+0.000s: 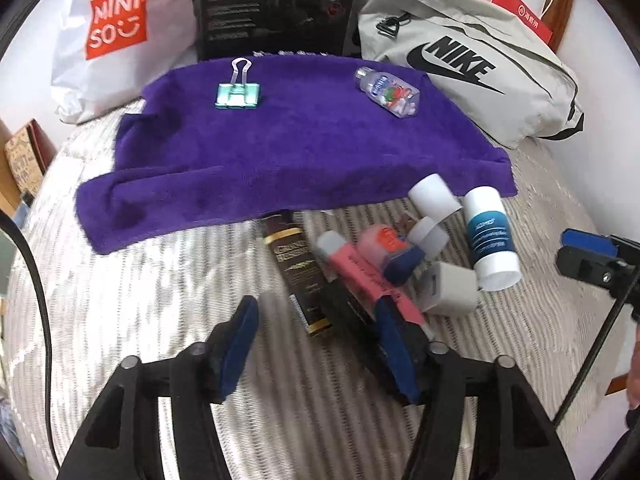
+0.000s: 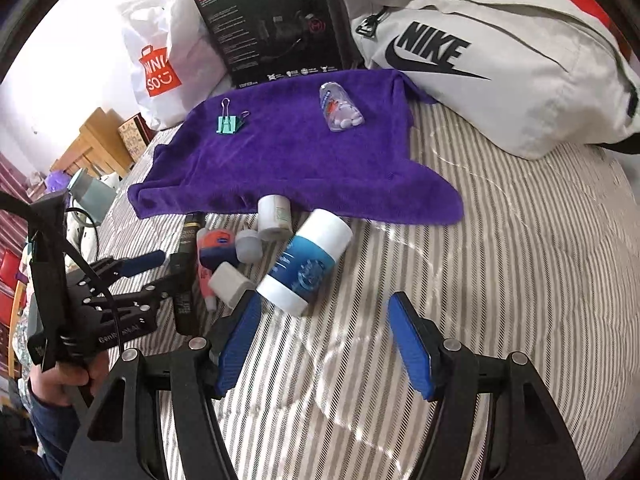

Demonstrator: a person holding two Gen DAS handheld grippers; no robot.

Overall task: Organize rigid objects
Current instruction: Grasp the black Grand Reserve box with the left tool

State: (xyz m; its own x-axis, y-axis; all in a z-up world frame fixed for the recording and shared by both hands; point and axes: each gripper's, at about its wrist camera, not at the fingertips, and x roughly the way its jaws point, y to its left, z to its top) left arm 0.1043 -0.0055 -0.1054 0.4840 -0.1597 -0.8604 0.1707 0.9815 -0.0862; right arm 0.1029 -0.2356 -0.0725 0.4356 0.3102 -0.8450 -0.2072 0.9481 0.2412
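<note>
1. Two things already sit on my purple towel [image 1: 256, 148]: a green clip [image 1: 238, 94] and a small clear bottle [image 1: 387, 89]. They lie well apart.
2. A pile [image 1: 384, 256] waits on the striped bed just in front of the towel: a dark box [image 1: 298, 264], a pink tube [image 1: 360, 276], a big blue tub [image 2: 304, 260], and little white things.
3. My left gripper [image 1: 316, 350] is wide apart, near the dark box, holding nothing.
4. My right gripper [image 2: 324, 340] is wide apart too, by the tub.
5. I think most work is left.

The bed [image 2: 500, 240] lies bare to the right of the clutter [image 2: 256, 256]. On the purple towel [image 2: 288, 160], open cloth separates the binder clip [image 2: 229, 123] from the clear bottle [image 2: 340, 108]. The Nike bag [image 2: 500, 80], black box [image 2: 272, 24] and Miniso bag [image 2: 168, 60] wall the far edge.
</note>
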